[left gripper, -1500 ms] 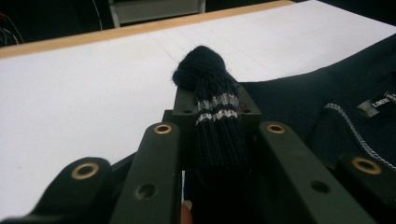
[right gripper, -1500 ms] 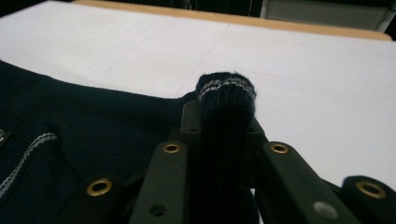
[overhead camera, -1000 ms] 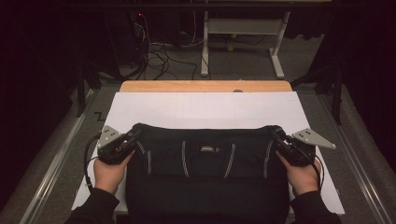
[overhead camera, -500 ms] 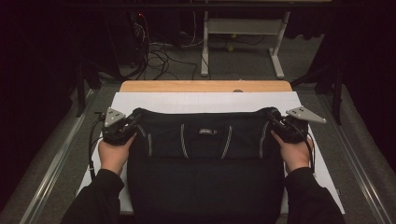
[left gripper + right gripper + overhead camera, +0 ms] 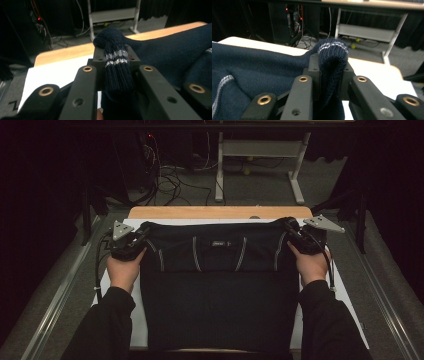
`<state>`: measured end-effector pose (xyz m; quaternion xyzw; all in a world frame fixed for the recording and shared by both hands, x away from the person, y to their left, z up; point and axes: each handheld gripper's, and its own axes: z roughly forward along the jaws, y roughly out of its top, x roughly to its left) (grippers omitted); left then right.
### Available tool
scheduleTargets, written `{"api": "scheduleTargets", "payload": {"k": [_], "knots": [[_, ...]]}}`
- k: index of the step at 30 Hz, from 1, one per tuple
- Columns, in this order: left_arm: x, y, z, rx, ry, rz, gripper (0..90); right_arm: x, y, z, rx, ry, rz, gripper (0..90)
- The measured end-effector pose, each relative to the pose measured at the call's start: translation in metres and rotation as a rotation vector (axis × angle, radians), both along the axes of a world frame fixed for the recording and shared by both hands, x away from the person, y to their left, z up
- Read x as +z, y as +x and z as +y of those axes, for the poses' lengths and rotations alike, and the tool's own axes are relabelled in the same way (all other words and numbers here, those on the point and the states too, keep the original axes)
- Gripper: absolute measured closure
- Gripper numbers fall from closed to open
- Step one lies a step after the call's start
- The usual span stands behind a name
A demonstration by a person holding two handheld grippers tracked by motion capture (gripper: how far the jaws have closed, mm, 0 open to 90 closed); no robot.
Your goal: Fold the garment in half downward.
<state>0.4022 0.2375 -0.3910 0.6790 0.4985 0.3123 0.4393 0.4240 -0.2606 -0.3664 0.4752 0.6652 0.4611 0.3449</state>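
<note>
A navy knit sweater (image 5: 215,285) with thin pale stripes lies spread on a white sheet (image 5: 200,221) over the table. My left gripper (image 5: 142,232) is shut on its far left corner, and my right gripper (image 5: 290,227) is shut on its far right corner. In the left gripper view a striped ribbed fold (image 5: 117,65) stands pinched between the jaws of the left gripper (image 5: 115,53). Those jaws have just eased slightly wider, with the knit still between them. In the right gripper view the right gripper (image 5: 332,62) pinches a similar striped fold (image 5: 333,50), and the sweater's body (image 5: 262,67) stretches away to the left.
The table's wooden far edge (image 5: 215,212) lies just beyond the sweater. Metal rails (image 5: 55,295) run along both sides of the table. Past the table are floor cables (image 5: 170,180) and a grey metal stand (image 5: 260,150).
Both hands have moved away from the person toward the table's far edge. They carried the sweater's pinched corners along, so the sweater now reaches close to the wooden edge.
</note>
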Motion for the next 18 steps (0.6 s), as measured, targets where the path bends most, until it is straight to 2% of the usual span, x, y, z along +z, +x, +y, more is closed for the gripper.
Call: {"api": "scheduleTargets", "payload": {"k": [3, 5, 6, 7, 8, 9, 10, 11, 13, 14, 16, 18], "knots": [[-0.009, 0.007, -0.002, 0.019, 0.024, 0.03, 69.3, -0.008, 0.006, 0.005, -0.004, -0.027, 0.035, 75.4], [-0.013, 0.011, -0.004, 0.035, 0.015, 0.047, 64.3, -0.012, 0.009, 0.008, -0.01, -0.045, 0.057, 68.7], [-0.015, 0.014, -0.003, 0.058, 0.018, 0.055, 58.5, -0.014, 0.01, 0.009, -0.008, -0.043, 0.071, 60.1], [-0.017, 0.016, -0.002, 0.064, 0.003, 0.063, 48.6, -0.017, 0.013, 0.009, -0.008, -0.044, 0.099, 49.8], [-0.019, 0.019, 0.0, 0.05, -0.03, 0.095, 40.0, -0.019, 0.015, 0.009, -0.009, -0.038, 0.116, 42.4], [-0.022, 0.022, 0.002, 0.046, -0.042, 0.14, 32.7, -0.021, 0.017, 0.008, -0.006, -0.028, 0.136, 36.1], [-0.025, 0.022, 0.002, 0.055, -0.035, 0.16, 24.1, -0.023, 0.017, 0.006, -0.008, -0.023, 0.151, 31.2], [-0.028, 0.02, 0.003, 0.052, -0.037, 0.174, 19.4, -0.024, 0.016, 0.006, -0.006, -0.021, 0.155, 28.5], [-0.034, 0.015, 0.004, 0.019, -0.074, 0.184, 19.4, -0.028, 0.013, 0.006, 0.011, -0.043, 0.162, 26.5], [-0.036, 0.013, 0.003, 0.004, -0.076, 0.188, 19.4, -0.031, 0.009, 0.007, 0.021, -0.076, 0.157, 25.2], [-0.041, 0.006, -0.002, -0.032, -0.063, 0.196, 19.4, -0.036, 0.003, 0.009, 0.039, -0.079, 0.167, 22.9], [-0.047, -0.003, -0.009, -0.092, -0.037, 0.212, 20.6, -0.042, -0.003, 0.009, 0.063, -0.074, 0.181, 22.1]]}}
